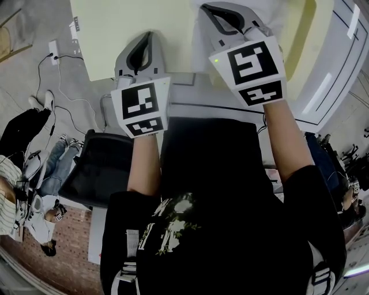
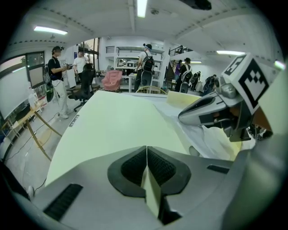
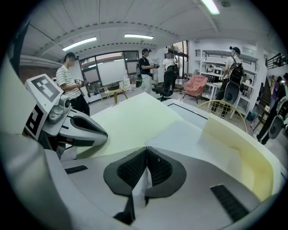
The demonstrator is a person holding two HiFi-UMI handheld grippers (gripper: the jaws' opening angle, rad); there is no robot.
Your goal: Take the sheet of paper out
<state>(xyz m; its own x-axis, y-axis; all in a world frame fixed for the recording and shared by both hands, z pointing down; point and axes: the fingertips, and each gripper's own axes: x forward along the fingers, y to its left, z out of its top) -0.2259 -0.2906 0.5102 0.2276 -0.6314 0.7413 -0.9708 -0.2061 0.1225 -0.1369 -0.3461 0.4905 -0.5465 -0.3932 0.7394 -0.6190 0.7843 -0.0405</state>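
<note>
A large pale yellow sheet of paper (image 1: pixel 132 34) spreads out ahead of me, and my left gripper (image 1: pixel 148 37) is shut on its near edge. In the left gripper view that sheet (image 2: pixel 117 121) runs straight out from the closed left gripper (image 2: pixel 146 152). Just to the right, my right gripper (image 1: pixel 209 9) is shut on the near edge of a white sheet (image 3: pixel 189 139). The closed right gripper (image 3: pixel 146 152) pinches a fold of that white paper. The two sheets meet edge to edge between the grippers. Each gripper shows in the other's view, the right gripper (image 2: pixel 211 110) and the left gripper (image 3: pixel 76 128).
A curved yellow foam piece (image 3: pixel 243 152) stands on the white surface (image 1: pixel 334 69) at the right. A black office chair (image 1: pixel 98 167) is at my lower left, with cables and a power strip (image 1: pixel 55 49) on the floor. Several people stand in the room behind.
</note>
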